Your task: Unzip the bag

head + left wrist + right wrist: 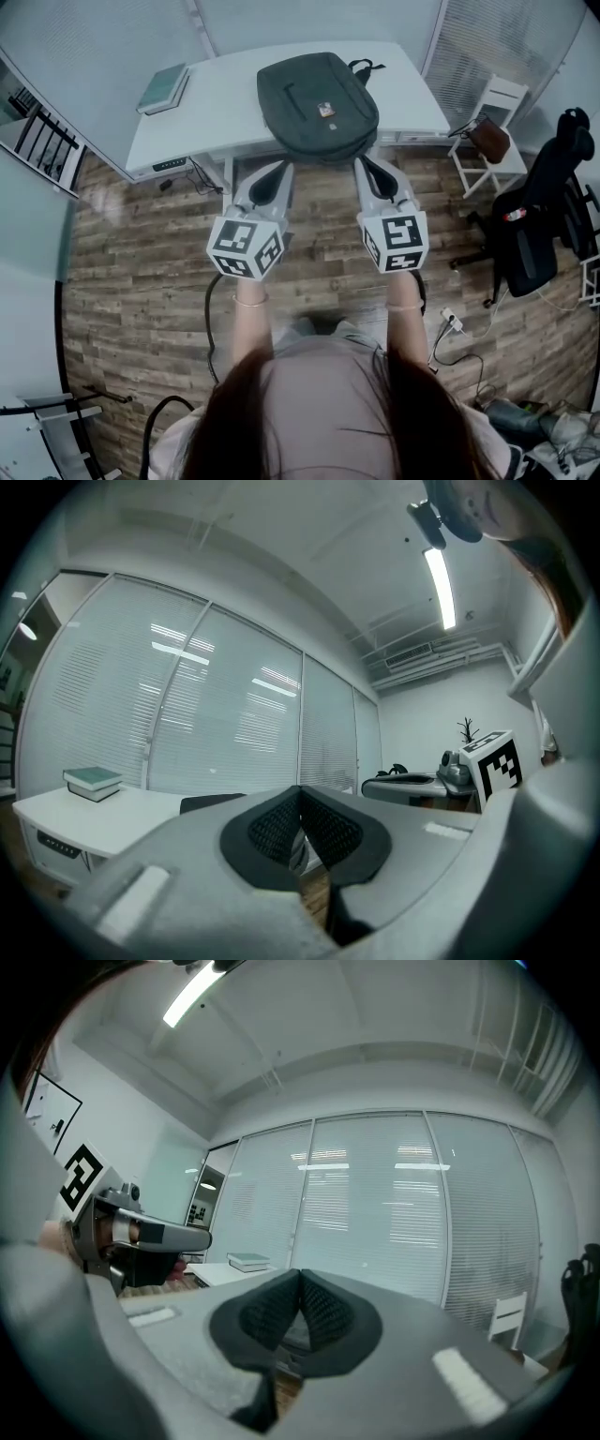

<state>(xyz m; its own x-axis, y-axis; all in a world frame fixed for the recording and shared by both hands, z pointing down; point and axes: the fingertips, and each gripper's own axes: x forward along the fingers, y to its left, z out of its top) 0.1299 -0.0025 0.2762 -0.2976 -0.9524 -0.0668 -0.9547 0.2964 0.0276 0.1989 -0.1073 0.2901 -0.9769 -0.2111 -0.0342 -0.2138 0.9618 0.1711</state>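
Observation:
A dark grey backpack [317,105] lies flat on the white table [216,112], a small patch on its front and its handle toward the far side. Both grippers hover side by side over the wooden floor, just short of the table's near edge and pointing at the bag. My left gripper [282,170] is shut with nothing between its pads, which meet at the tips in the left gripper view [300,797]. The right gripper [367,165] is shut and empty too [300,1281]. Each gripper view looks level across the room; the bag shows only as a dark sliver [211,802].
A green book [164,87] lies on the table's left end. A white chair with a brown bag [488,134] stands right of the table, and a black office chair [542,217] nearer. Cables and a power strip [452,324] lie on the floor. Glass walls with blinds surround the table.

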